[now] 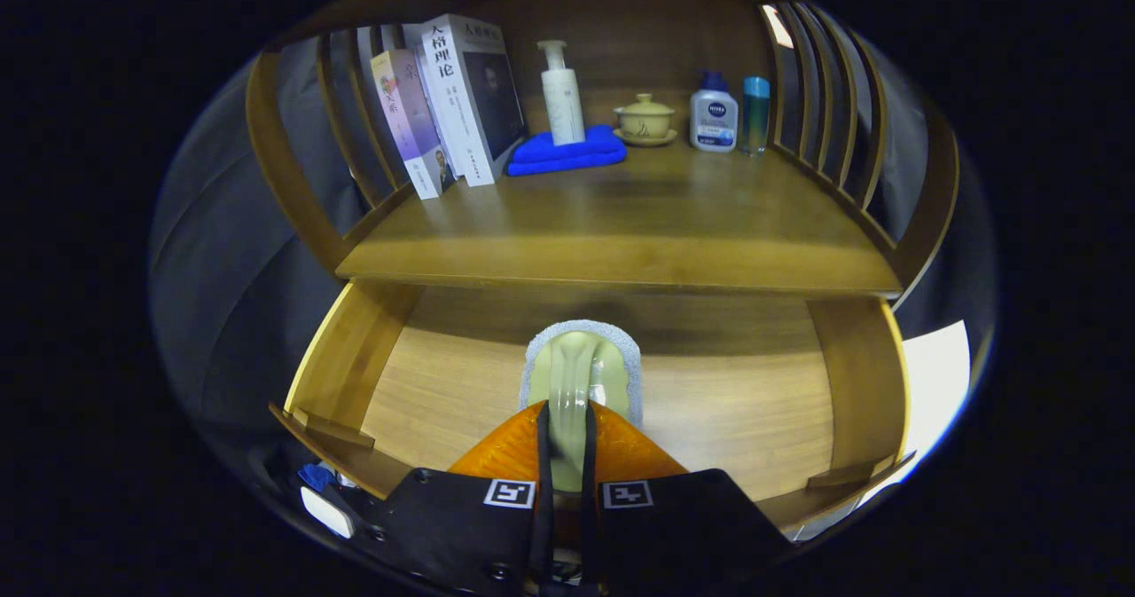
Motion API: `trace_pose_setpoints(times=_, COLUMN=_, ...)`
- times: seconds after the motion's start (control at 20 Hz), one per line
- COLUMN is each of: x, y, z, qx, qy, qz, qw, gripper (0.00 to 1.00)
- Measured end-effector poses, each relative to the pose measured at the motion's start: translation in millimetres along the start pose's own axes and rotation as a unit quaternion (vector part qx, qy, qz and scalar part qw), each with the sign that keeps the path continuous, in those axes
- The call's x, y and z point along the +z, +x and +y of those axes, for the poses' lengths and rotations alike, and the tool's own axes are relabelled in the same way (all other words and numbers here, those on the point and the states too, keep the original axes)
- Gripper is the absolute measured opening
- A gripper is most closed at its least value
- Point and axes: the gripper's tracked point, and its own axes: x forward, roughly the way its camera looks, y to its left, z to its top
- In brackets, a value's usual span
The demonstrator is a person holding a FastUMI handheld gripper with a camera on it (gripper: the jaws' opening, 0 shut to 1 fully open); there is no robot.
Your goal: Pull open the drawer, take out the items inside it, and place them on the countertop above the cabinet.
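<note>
The wooden drawer (355, 357) stands pulled open below the countertop (621, 216). My gripper (565, 437) is shut on the pale green handle of a scrubbing brush (581, 371), whose grey-white fuzzy pad faces away just ahead of the fingers. The brush hangs over the drawer's bare wooden floor (727, 402), between both fingers. Whether it rests on the floor or is lifted, I cannot tell.
On the countertop at the back stand leaning books (452, 100), a white pump bottle (561, 91) on a folded blue cloth (567, 152), a yellow lidded cup (645, 120), a white lotion bottle (714, 118) and a teal tube (755, 113). Slatted wooden sides (833, 109) flank it.
</note>
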Motion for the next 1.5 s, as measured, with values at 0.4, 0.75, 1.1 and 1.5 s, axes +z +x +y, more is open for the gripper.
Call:
trace_pose_setpoints(times=0.4, x=39, y=-31, z=1, qx=0.006, qy=-0.009, qz=-0.049, qw=0.999, gripper=0.13)
trace_pose_setpoints(times=0.75, x=101, y=-16, z=-2, qx=-0.011, qy=-0.022, qz=-0.09, qw=0.996, gripper=0.13)
trace_pose_setpoints(times=1.1, x=149, y=25, z=-17, qx=-0.031, qy=-0.001, qz=-0.094, qw=0.995, gripper=0.14)
trace_pose_setpoints(times=1.5, x=174, y=65, z=-26, qx=-0.032, qy=0.036, qz=-0.082, qw=0.995, gripper=0.13)
